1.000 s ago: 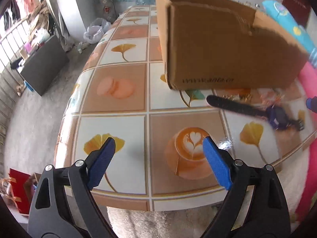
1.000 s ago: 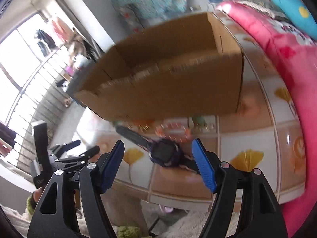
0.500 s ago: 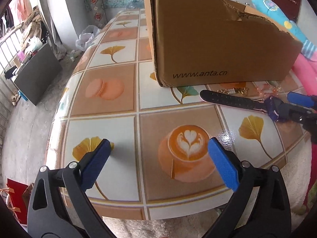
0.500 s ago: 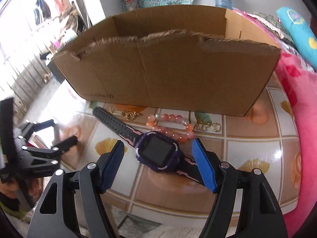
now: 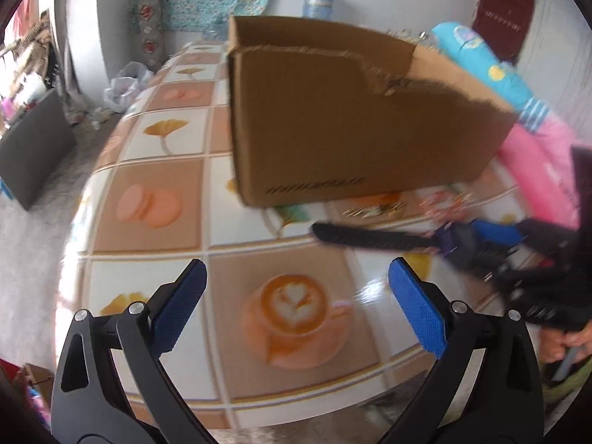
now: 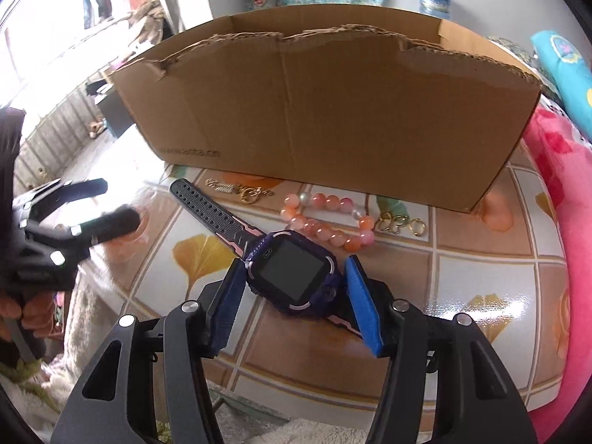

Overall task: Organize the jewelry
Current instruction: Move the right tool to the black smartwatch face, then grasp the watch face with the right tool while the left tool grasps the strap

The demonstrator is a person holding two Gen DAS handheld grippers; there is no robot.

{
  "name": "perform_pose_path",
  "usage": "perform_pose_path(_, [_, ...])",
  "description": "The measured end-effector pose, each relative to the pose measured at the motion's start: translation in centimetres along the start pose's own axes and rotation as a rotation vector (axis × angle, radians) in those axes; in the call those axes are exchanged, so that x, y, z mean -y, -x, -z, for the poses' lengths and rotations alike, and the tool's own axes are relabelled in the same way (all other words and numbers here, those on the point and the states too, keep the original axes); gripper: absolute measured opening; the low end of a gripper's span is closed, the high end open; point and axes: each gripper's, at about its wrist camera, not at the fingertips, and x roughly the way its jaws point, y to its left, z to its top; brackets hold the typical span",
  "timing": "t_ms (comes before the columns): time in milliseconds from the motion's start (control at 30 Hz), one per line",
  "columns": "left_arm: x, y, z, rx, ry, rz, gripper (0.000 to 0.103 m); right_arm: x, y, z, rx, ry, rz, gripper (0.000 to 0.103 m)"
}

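Ribbed blue pads of the right hand-held gripper (image 6: 296, 298) are closing around the glossy square-faced watch (image 6: 292, 277).

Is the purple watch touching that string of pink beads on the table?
Touching, it seems. In the right wrist view the watch case corner meets the nearest beads with no tabletop showing between them.

Bright daylight blows out the upper left of the right wrist view; glare spots the glossy table (image 6: 477, 277). Left wrist view motion-blurred; edges bend, corners dark.
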Motion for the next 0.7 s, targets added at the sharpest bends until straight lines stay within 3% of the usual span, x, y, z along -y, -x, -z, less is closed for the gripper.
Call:
perform_pose_path(133, [0.8, -0.3, -0.8, 0.01, 0.018, 0.089, 0.093, 0.4, 0.3, 0.8, 0.0, 0.02, -0.037, 0.054])
perform_pose_path(200, [1.2, -0.8, -1.1, -0.007, 0.018, 0.117, 0.077, 0.5, 0.5, 1.0, 0.004, 0.031, -0.047, 0.054])
perform_pose_path(333, [1.7, -2.2, -0.8, -0.071, 0.043, 0.154, 0.067, 0.9, 0.6, 1.4, 0.017, 0.024, -0.07, 0.054])
perform_pose_path(567, [2.7, -3.1, -0.9, -0.091, 0.058, 0.143, 0.066, 1.1, 0.6, 1.5, 0.037, 0.035, -0.088, 0.054])
perform_pose_path(700, [2.5, -3.1, -1.1, -0.106, 0.096, 0.211, 0.066, 1.2, 0.7, 1.7, 0.049, 0.037, -0.099, 0.054])
